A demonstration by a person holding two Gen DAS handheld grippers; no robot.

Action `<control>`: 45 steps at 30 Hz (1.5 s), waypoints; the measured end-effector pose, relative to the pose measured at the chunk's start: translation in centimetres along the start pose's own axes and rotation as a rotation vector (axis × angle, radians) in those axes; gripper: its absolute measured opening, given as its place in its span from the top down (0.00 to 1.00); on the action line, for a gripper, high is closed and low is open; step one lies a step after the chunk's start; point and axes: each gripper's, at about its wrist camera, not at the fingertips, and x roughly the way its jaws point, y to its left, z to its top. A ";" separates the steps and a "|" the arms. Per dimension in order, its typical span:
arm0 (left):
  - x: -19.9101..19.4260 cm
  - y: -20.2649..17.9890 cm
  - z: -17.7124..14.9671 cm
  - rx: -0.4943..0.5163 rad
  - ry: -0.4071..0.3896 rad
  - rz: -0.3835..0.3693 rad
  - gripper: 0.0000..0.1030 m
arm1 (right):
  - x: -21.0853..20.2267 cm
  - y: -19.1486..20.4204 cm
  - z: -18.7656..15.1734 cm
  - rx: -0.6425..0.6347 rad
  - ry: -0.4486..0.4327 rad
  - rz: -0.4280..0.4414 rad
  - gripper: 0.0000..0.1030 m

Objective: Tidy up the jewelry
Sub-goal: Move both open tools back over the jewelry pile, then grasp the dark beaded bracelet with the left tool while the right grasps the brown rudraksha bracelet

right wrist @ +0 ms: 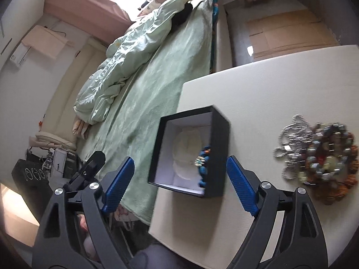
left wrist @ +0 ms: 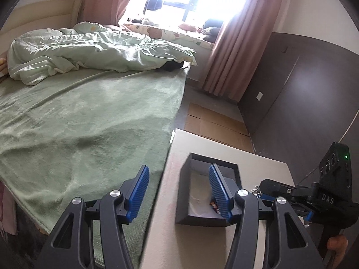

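Observation:
A black open box point(right wrist: 216, 152) with a white lining stands on the cream table point(right wrist: 280, 85) near its left edge. A blue beaded piece point(right wrist: 203, 161) lies inside it by the right wall. A pile of jewelry point(right wrist: 318, 157), silver chains and colored beads, lies on the table to the right of the box. My right gripper point(right wrist: 180, 186) is open and empty, above the box's near side. My left gripper point(left wrist: 179, 192) is open and empty, its right finger over the box point(left wrist: 197, 220). The right gripper's body point(left wrist: 318, 199) shows at the right in the left wrist view.
A bed with a green blanket point(left wrist: 89, 123) and a rumpled duvet point(left wrist: 89, 51) lies left of the table. Flattened cardboard point(left wrist: 213, 123) lies on the floor beyond the table. A dark wall panel point(left wrist: 303, 89) stands at the right. Pink curtains point(left wrist: 242, 44) hang by the window.

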 end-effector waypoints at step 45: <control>15.2 -19.8 -7.2 0.253 0.370 -0.332 0.74 | -10.0 -16.9 -1.5 0.382 -0.087 -0.273 0.64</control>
